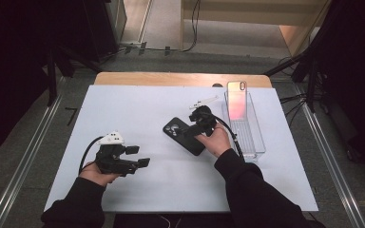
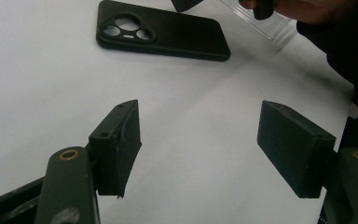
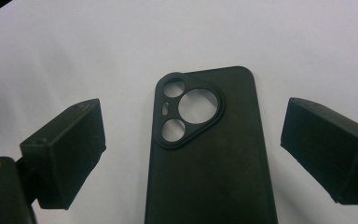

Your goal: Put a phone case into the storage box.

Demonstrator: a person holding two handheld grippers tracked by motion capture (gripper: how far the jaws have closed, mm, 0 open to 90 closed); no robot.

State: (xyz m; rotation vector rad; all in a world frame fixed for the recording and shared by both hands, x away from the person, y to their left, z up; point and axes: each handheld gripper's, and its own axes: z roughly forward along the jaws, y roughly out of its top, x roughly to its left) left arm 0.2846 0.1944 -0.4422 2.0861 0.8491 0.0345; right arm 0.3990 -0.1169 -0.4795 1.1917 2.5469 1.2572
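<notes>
From the high view, the black phone case (image 1: pixel 184 135) lies flat mid-table under the right gripper (image 1: pixel 200 118). Left gripper view: left gripper (image 2: pixel 198 149) spread wide, holding nothing. Right gripper view: jaws spread, straddling the case.

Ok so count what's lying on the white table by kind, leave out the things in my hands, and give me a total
Black phone case: 1
Phone with pinkish back, lying in the tray: 1
Clear plastic tray: 1
Small white stick-like item, too small to identify: 1
Total: 4
</notes>
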